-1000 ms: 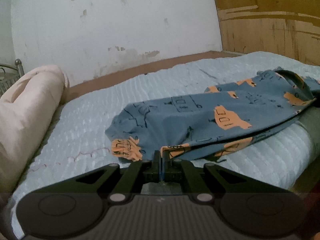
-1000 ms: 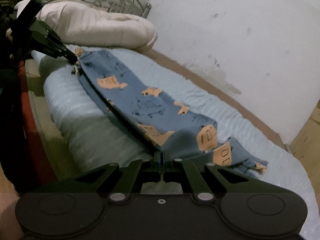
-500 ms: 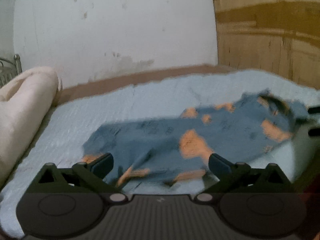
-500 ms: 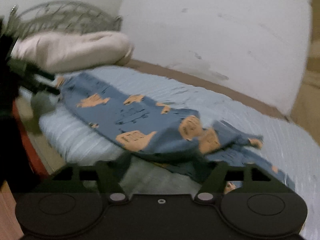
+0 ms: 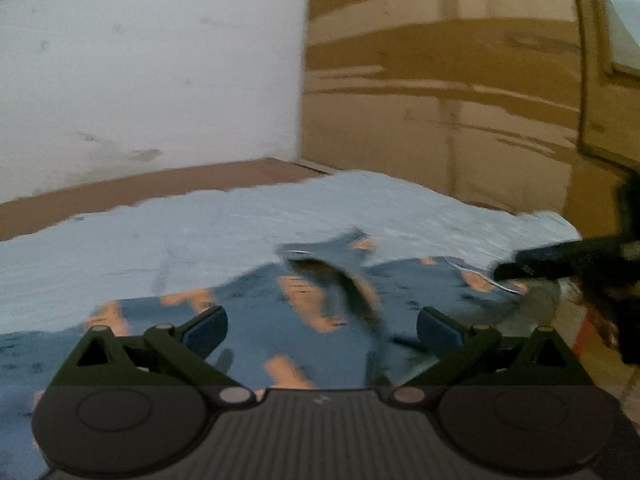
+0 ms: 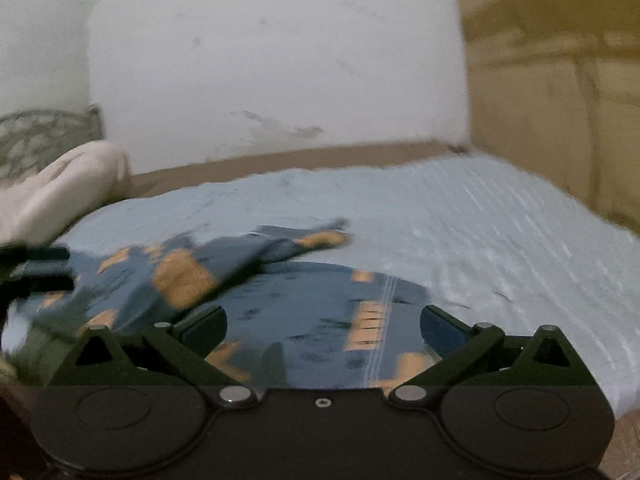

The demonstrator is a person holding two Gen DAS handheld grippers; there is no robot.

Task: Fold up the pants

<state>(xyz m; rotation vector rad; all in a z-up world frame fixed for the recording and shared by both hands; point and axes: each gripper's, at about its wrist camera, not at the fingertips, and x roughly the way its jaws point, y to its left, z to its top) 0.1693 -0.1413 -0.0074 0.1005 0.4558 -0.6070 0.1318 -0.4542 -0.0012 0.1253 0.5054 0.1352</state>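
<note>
Over bed, both grippers gape above pants.

Both views are motion-blurred. The left gripper hangs with jaws wide apart over the blue truck-print pants, nothing between its fingers. From it, bare light-blue bedspread lies open from 10 to 1 o'clock; the right gripper blocks 3 o'clock. From the right gripper's own view, a rolled cream blanket and the left gripper crowd 9 to 10 o'clock.
</note>
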